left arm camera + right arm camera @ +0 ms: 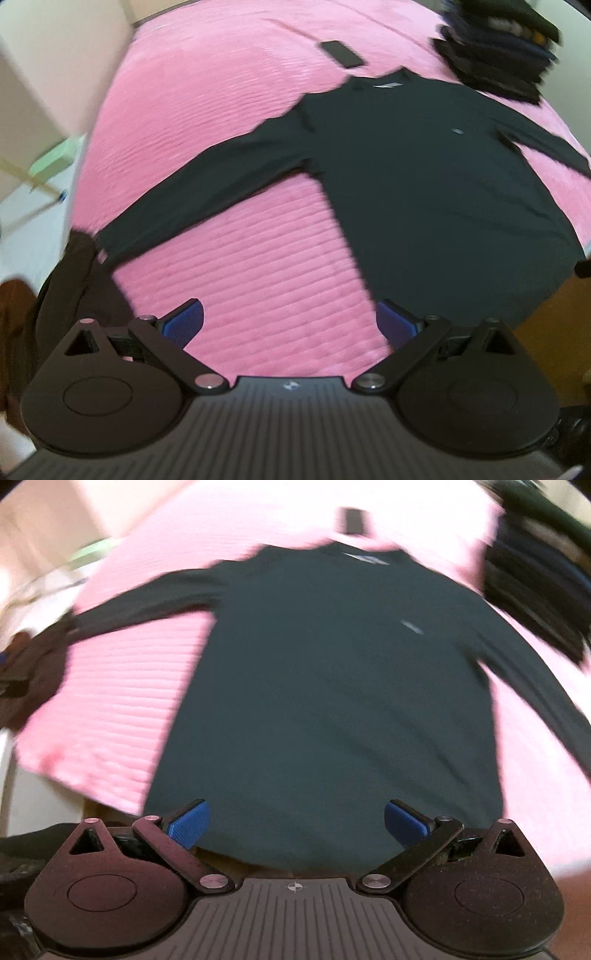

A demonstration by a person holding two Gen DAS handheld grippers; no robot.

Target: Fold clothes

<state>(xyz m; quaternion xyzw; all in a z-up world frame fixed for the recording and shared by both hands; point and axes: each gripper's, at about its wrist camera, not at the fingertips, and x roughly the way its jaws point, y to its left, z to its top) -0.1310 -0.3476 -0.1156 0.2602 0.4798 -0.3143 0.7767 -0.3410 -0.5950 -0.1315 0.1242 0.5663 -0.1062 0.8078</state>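
A dark long-sleeved shirt (424, 177) lies spread flat on the pink bedspread (221, 122), collar away from me, both sleeves stretched out sideways. In the left wrist view my left gripper (290, 321) is open over bare pink cover, just left of the shirt's lower hem; its blue pads (184, 321) hold nothing. The shirt (332, 686) fills the right wrist view. My right gripper (297, 825) is open above the middle of the hem, its blue pads (190, 823) wide apart and nothing between them. Both views are blurred by motion.
A dark flat phone-like object (341, 53) lies on the bedspread (122, 701) beyond the collar. A stack of dark folded clothes (498, 48) sits at the far right. Another dark garment (74, 288) hangs at the bed's left edge. A wall and pale floor lie left.
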